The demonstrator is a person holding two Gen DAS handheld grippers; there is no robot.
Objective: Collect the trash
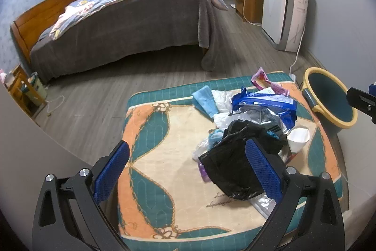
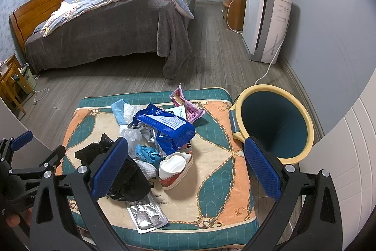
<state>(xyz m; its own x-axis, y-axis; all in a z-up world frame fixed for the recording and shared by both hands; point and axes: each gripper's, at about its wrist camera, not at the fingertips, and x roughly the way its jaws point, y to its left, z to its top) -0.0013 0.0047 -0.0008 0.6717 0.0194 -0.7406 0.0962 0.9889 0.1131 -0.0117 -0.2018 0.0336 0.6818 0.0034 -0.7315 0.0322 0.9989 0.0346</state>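
A pile of trash lies on a patterned cushion [image 2: 218,168]: a blue snack bag [image 2: 164,126], a black plastic bag [image 2: 127,178], a pink wrapper [image 2: 188,107], a white mask [image 2: 174,164], a silver blister pack [image 2: 146,215] and blue and white tissues. A teal bin with a yellow rim [image 2: 275,126] stands right of the cushion. My left gripper [image 1: 186,168] is open, its right finger beside the black bag [image 1: 232,168]. My right gripper [image 2: 185,167] is open above the mask and pile. The blue bag [image 1: 260,105] and the bin [image 1: 329,100] also show in the left wrist view.
A bed with a grey blanket [image 2: 105,32] stands behind on the wooden floor. A white air purifier [image 2: 265,22] and a wooden cabinet [image 2: 235,8] line the right wall, with a cable trailing on the floor. A wooden stool [image 2: 11,84] is at the left.
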